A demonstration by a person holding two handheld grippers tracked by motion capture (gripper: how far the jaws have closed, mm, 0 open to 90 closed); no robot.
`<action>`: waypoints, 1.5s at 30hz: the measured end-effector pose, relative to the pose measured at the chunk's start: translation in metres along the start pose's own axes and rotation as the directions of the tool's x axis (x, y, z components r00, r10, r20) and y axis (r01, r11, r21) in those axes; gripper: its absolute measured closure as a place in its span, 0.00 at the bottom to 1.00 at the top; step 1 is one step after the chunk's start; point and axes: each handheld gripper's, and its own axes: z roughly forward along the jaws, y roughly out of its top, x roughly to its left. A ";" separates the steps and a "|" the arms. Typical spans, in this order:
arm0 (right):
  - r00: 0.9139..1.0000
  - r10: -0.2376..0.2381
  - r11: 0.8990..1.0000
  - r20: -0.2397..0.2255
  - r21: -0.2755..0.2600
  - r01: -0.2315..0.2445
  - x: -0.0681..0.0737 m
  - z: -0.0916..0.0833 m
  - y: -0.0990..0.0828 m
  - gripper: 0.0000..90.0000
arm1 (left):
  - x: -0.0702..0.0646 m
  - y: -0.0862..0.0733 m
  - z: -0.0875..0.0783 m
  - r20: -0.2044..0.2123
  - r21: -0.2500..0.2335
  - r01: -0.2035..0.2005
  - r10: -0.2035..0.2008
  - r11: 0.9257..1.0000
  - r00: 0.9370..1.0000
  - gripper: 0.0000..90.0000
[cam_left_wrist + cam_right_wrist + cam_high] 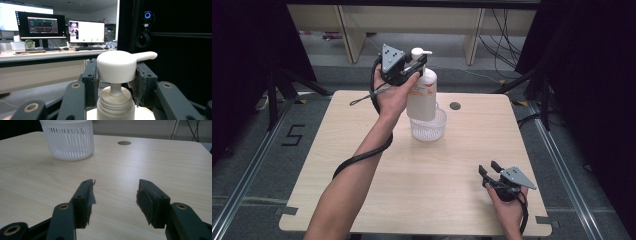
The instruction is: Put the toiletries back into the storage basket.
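Over the far middle of the table (pixel 362 165), the left claw (pixel 416 66) has the pump bottle (pixel 422 95) pinched just under its white pump head (pixel 117 66), jaws pressed against the neck on both sides. The bottle hangs upright, its base right at the mouth of the white slotted basket (pixel 428 126); whether it touches the basket floor I cannot tell. So the pickup looks done, and the lowering is either under way or nearly finished; letting go is what remains. Near the front right corner, the right claw (pixel 490 170) rests low over the bare wood, jaws spread wide with nothing between them, the basket (pixel 68 140) well ahead of it.
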 end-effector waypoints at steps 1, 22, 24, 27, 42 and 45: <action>1.000 0.000 1.000 0.000 0.000 0.000 0.000 0.000 0.000 0.52 | 0.000 -0.001 0.001 0.001 0.002 0.000 0.000 1.000 1.000 0.66; 1.000 0.005 1.000 -0.007 -0.004 -0.005 -0.001 0.001 0.000 0.52 | -0.003 -0.011 0.016 -0.009 0.043 0.022 -0.021 0.999 1.000 0.66; 1.000 0.013 1.000 -0.014 0.002 -0.013 -0.001 0.000 0.000 0.52 | -0.003 -0.012 0.018 -0.009 0.045 0.026 -0.026 0.999 1.000 0.66; 1.000 0.013 1.000 -0.015 0.003 -0.013 -0.001 0.000 0.000 0.52 | -0.003 -0.013 0.019 -0.010 0.052 0.023 -0.022 0.998 1.000 0.66; 1.000 0.009 1.000 -0.015 0.001 -0.009 -0.001 0.000 0.000 0.52 | -0.002 -0.019 0.028 -0.009 0.070 0.010 -0.009 0.997 1.000 0.66; 1.000 0.000 1.000 0.001 0.004 0.000 -0.001 0.001 0.000 0.52 | -0.002 -0.021 0.031 -0.010 0.076 0.016 -0.015 0.997 1.000 0.66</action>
